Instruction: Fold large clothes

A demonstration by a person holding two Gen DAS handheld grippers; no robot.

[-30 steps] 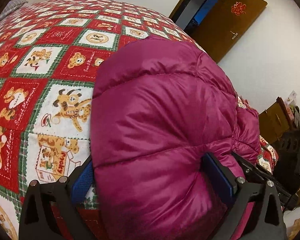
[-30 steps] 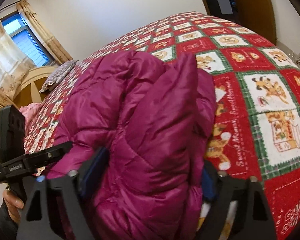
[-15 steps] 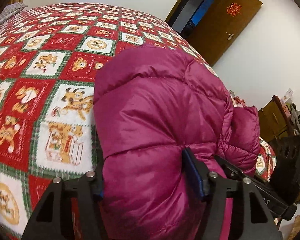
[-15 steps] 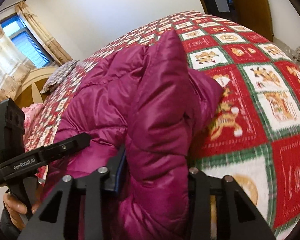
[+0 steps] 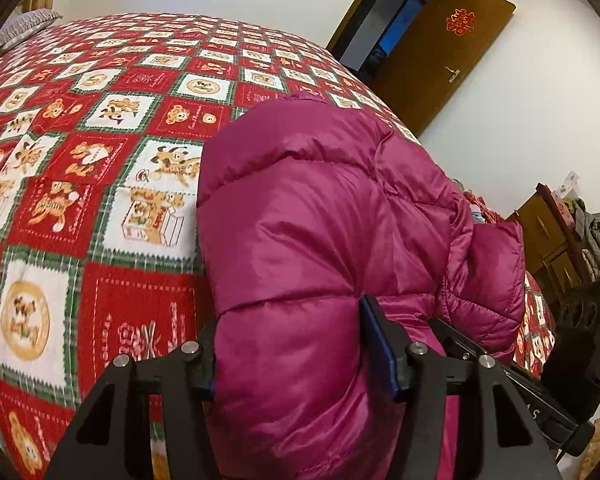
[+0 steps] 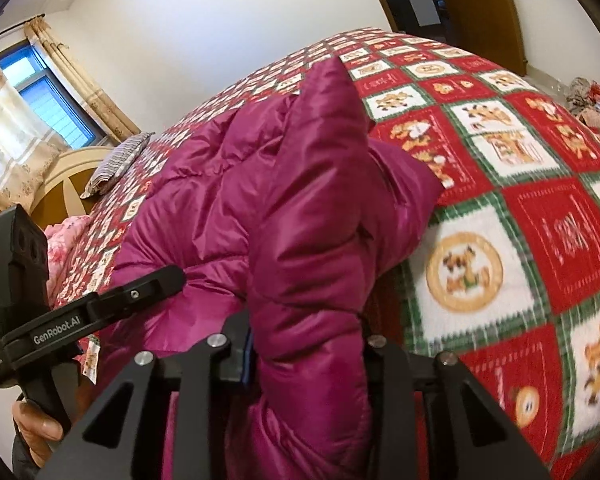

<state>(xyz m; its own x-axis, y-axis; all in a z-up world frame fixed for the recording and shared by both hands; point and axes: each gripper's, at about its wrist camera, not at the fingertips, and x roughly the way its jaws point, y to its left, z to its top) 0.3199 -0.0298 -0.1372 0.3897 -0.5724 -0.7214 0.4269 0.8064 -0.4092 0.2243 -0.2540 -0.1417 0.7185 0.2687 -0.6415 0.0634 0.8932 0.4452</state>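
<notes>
- lying on a bed with a red, white and green bear blanket is a big puffy purple-pink jacket.
- the jacket sits near the close edge of the bed, bunched up into a tall lump, with one part sticking up in a point in the right wrist view.
- the left gripper has a fat fold of the jacket between its two black fingers. the jaws are about half way open and closing, and the blue pads press into the puffy cloth on both sides.
- the right gripper has a thinner fold of the jacket between its fingers. its jaws are closer together and closing too, squeezing the cloth.
- in the right wrist view the left gripper shows from the side, poking into the jacket, and a hand holds its handle at the bottom left.
- a striped pillow lies at the far end of the bed by a round headboard.
- a window with pale curtains is behind it.
- a brown door stands open past the bed.
</notes>
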